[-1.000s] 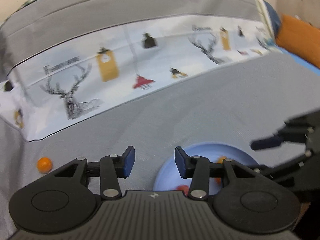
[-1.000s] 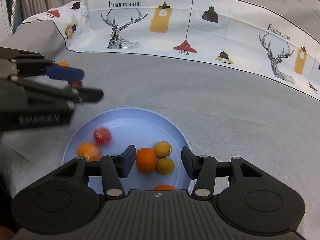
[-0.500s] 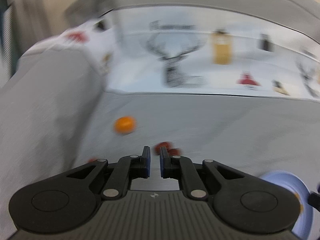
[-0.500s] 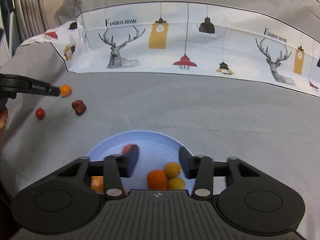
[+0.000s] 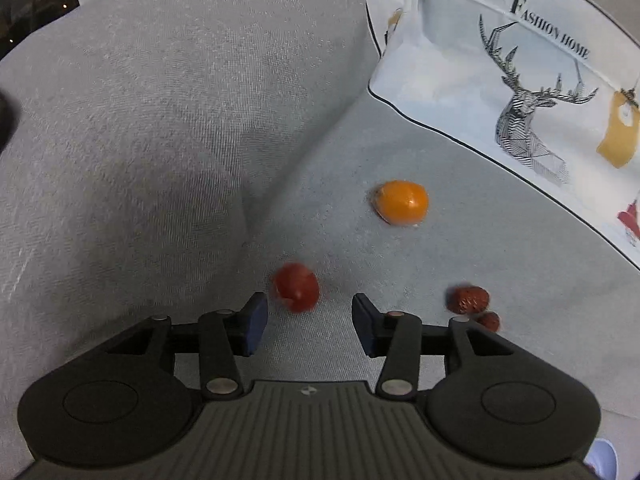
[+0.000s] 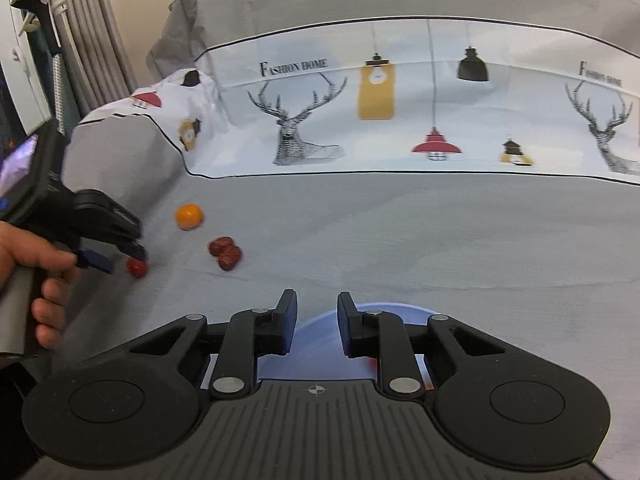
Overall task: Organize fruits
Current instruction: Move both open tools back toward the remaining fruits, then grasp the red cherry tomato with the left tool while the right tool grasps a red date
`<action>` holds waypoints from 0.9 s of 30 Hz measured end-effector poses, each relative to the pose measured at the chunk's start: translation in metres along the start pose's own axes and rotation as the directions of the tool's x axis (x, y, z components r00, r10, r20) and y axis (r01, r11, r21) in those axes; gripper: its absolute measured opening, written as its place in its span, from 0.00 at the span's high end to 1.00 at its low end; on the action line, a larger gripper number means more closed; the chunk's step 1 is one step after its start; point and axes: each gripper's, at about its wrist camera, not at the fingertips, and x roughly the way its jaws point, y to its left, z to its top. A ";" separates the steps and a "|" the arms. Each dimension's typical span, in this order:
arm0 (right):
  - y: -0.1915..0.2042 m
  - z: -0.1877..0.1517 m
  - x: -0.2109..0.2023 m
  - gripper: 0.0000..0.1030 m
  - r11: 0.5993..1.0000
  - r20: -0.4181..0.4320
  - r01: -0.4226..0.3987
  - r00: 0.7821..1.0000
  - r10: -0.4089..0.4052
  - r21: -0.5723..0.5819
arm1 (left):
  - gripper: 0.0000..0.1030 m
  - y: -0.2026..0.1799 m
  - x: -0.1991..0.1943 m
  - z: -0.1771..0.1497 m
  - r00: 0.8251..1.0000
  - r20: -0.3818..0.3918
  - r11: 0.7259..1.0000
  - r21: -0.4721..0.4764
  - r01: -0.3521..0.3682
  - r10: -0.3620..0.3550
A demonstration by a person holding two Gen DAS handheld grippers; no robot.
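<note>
My left gripper points down at the grey sheet and its jaws are opening, with nothing pressed between them. A red cherry tomato lies just ahead of its tips, nearer the left finger. Beyond sit an orange kumquat and two red dates. The right wrist view shows the same left gripper beside the tomato, with the kumquat and dates close by. My right gripper hangs over the blue plate, its jaws closing on nothing. Fruit on the plate is mostly hidden.
A white cloth printed with deer and lamps runs along the back. The grey sheet rises in a mound on the left. A person's hand holds the left gripper's handle. A curtain and rack stand at the back left.
The left gripper swung left from the plate to the loose fruits, shut on the way, then opened over the tomato. The right gripper pulled back from the plate and its jaws narrowed.
</note>
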 end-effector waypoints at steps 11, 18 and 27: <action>0.032 0.007 0.040 0.76 0.997 -0.024 -0.070 0.997 0.069 -0.014 | 0.49 0.007 0.017 0.004 0.996 -0.063 0.995 -0.066 -0.072 0.068; 0.065 0.017 0.084 0.76 0.995 -0.034 -0.085 0.996 0.084 -0.044 | 0.72 0.009 0.019 0.006 0.996 -0.060 0.994 -0.081 -0.075 0.070; 0.097 0.021 0.139 0.76 0.994 -0.058 -0.070 0.996 0.065 -0.085 | 0.73 0.003 0.008 0.002 0.997 -0.012 0.995 -0.055 -0.082 0.082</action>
